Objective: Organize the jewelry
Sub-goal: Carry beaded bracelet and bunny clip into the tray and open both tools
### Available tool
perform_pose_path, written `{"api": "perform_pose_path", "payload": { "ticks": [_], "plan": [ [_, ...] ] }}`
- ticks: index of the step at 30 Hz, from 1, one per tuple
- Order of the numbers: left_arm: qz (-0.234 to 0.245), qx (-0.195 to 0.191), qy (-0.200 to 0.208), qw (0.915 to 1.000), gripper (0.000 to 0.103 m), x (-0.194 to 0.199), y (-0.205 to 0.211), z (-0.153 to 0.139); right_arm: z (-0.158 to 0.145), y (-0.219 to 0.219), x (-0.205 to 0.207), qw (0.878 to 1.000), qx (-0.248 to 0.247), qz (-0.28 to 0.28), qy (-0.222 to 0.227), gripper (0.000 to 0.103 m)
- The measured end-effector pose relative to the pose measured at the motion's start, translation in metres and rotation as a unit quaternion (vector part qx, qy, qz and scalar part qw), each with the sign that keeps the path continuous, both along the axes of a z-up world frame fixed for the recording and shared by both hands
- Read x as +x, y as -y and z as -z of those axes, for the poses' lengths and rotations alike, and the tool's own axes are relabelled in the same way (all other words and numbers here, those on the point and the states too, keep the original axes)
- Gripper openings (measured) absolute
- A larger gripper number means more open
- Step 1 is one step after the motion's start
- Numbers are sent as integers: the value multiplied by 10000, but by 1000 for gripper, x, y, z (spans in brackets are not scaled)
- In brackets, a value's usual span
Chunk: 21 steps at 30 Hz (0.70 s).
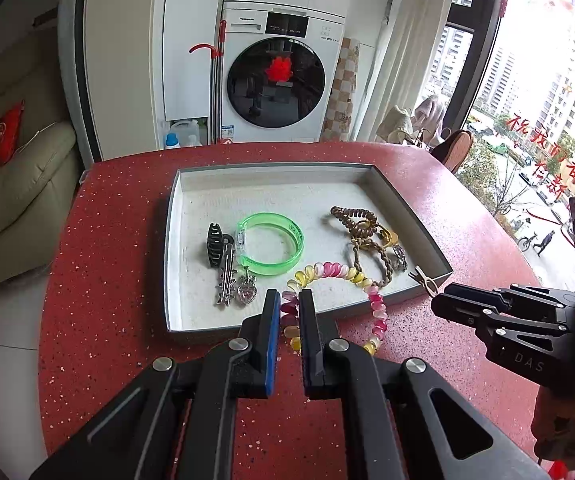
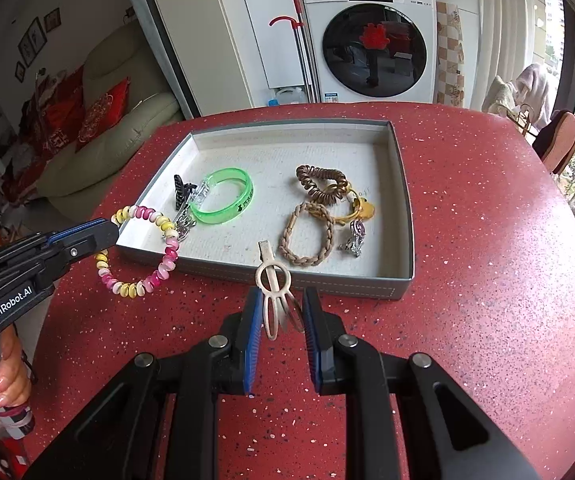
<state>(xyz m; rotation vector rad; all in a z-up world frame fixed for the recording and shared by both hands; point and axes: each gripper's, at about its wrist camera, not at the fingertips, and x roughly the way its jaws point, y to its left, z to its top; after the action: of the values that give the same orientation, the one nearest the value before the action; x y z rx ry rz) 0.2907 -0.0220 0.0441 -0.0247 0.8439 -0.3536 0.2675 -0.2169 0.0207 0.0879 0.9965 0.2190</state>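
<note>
A grey tray [image 1: 173, 240] [image 2: 401, 216] on the red table holds a green bangle [image 1: 271, 242] [image 2: 223, 196], a black claw clip [image 1: 215, 244] [image 2: 181, 192], silver pendants [image 1: 233, 280], brown coil ties [image 1: 353, 220] [image 2: 321, 182], a braided tie [image 2: 307, 238] and a yellow piece [image 2: 363, 206]. My left gripper [image 1: 289, 300] [image 2: 109, 226] is shut on a pink-yellow spiral hair tie [image 1: 347, 276] [image 2: 139, 256] at the tray's near edge. My right gripper [image 2: 281, 304] [image 1: 435, 300] is shut on a beige hair clip [image 2: 273, 284] [image 1: 423, 278] over the tray's front wall.
A washing machine [image 1: 279, 76] [image 2: 371, 40] and a red-handled mop [image 1: 217, 80] stand behind the table. A beige sofa [image 1: 11, 184] with red cushions is at the left. A window [image 1: 535, 100] and a chair [image 2: 563, 140] are at the right.
</note>
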Motion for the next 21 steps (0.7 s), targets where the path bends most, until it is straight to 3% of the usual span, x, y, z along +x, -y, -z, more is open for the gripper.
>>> {"api": "perform_pose_path", "payload": {
  "ticks": [15,21],
  "plan": [
    [-230,138,45,9996,28,66,18,-5,-3,13,63,9992,130,370,-57,22],
    [-314,176,-61,9993,27,87,29,8,8,16,83,9980,240,562,-150,22]
  ]
}}
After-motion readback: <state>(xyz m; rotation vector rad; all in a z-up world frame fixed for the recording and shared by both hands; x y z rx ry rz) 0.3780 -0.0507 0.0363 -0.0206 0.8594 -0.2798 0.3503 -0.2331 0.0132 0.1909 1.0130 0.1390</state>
